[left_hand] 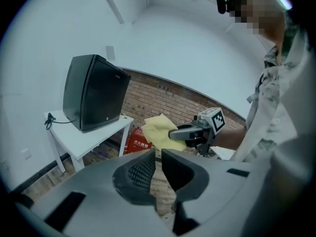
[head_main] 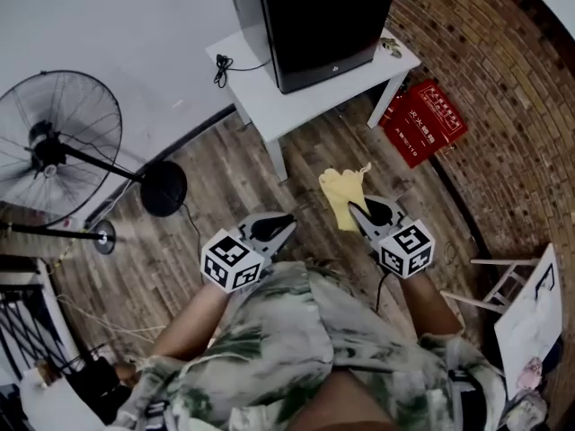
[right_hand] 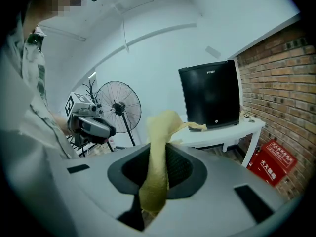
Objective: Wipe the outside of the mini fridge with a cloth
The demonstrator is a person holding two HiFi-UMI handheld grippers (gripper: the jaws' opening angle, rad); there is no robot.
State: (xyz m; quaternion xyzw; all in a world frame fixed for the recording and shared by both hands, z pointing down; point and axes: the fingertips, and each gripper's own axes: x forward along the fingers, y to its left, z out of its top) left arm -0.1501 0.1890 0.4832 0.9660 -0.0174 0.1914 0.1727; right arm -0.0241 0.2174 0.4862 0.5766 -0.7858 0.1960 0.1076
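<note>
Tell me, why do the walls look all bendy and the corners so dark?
Head view: the wide lens bows the brick wall. Left gripper view and right gripper view: fisheye circles with black corners, straight edges curve, and in the right gripper view the close cloth looks soft.

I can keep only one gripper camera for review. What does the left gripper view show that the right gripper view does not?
Only the left gripper view: the right gripper from outside, clamping the yellow cloth, and a black cable on the white table. Only the right gripper view: the standing fan and the left gripper. Both: the black mini fridge on that table, the brick wall, a red box.
</note>
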